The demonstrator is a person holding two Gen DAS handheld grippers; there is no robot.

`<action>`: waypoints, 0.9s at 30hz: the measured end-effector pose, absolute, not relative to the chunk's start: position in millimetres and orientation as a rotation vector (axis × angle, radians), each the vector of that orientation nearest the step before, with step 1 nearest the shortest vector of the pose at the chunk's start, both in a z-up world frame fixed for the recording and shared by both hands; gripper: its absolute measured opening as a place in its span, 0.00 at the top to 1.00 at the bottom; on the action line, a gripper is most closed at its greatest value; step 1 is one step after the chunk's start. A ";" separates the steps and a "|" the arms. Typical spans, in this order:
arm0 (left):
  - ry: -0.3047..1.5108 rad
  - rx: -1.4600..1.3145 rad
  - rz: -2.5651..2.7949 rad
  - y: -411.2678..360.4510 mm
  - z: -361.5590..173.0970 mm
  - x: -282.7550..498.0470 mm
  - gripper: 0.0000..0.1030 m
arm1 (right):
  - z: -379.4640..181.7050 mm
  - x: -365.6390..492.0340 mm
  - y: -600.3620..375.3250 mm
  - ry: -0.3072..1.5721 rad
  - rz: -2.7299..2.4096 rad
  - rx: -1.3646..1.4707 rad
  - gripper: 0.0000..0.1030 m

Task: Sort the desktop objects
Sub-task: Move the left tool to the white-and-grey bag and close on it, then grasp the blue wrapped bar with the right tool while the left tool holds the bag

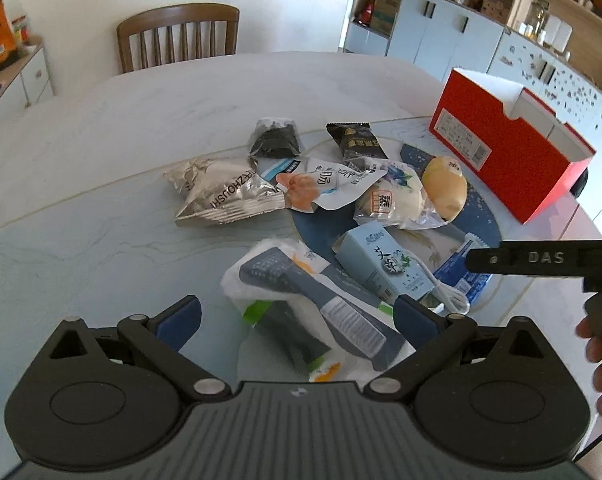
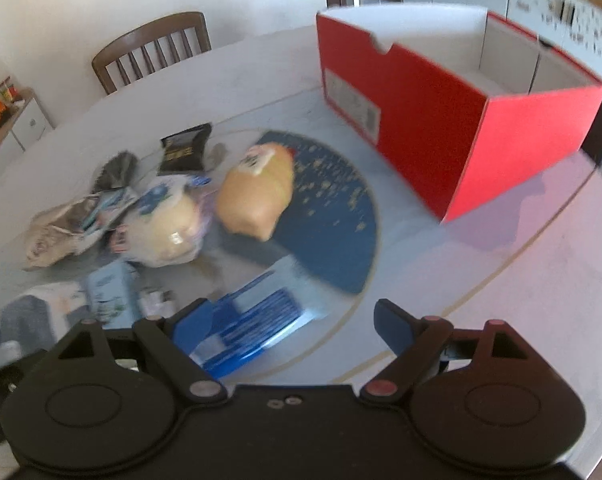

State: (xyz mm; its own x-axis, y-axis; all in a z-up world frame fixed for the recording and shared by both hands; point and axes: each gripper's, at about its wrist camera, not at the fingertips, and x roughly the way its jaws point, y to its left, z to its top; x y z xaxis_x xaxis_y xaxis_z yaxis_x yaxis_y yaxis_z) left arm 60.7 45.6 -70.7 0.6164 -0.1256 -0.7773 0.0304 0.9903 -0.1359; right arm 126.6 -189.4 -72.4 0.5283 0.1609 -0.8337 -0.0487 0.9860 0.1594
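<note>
Marble-look counter [image 1: 101,120] with a pile of crinkly snack bags: a shiny foil pouch [image 1: 221,196], a soft bun [image 2: 257,196], a blue carton [image 1: 381,264]. Glossy red box [image 2: 441,120] sits open beyond. Left gripper [image 1: 297,316] gapes over a wipes pack [image 1: 309,304]; right gripper [image 2: 293,320] hovers wide apart, holding nothing.

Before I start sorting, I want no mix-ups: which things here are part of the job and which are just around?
For sorting: silver snack bag, yellow bun, light blue carton, blue packet, red box.

Just around: wooden chair, cupboards, side cabinet.
</note>
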 end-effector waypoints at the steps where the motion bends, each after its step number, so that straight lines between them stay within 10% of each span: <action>1: 0.902 -0.120 -0.092 46.1 -69.7 60.0 0.01 | -71.3 128.0 -186.4 1.014 0.130 0.126 0.15; 11: 0.941 -0.105 -0.078 35.2 -74.7 69.0 0.04 | -82.7 158.9 -158.9 1.118 -0.006 0.095 0.17; 27: 1.009 -0.185 -0.076 48.5 -94.0 86.2 0.42 | -84.6 148.9 -165.9 1.088 0.009 0.023 0.44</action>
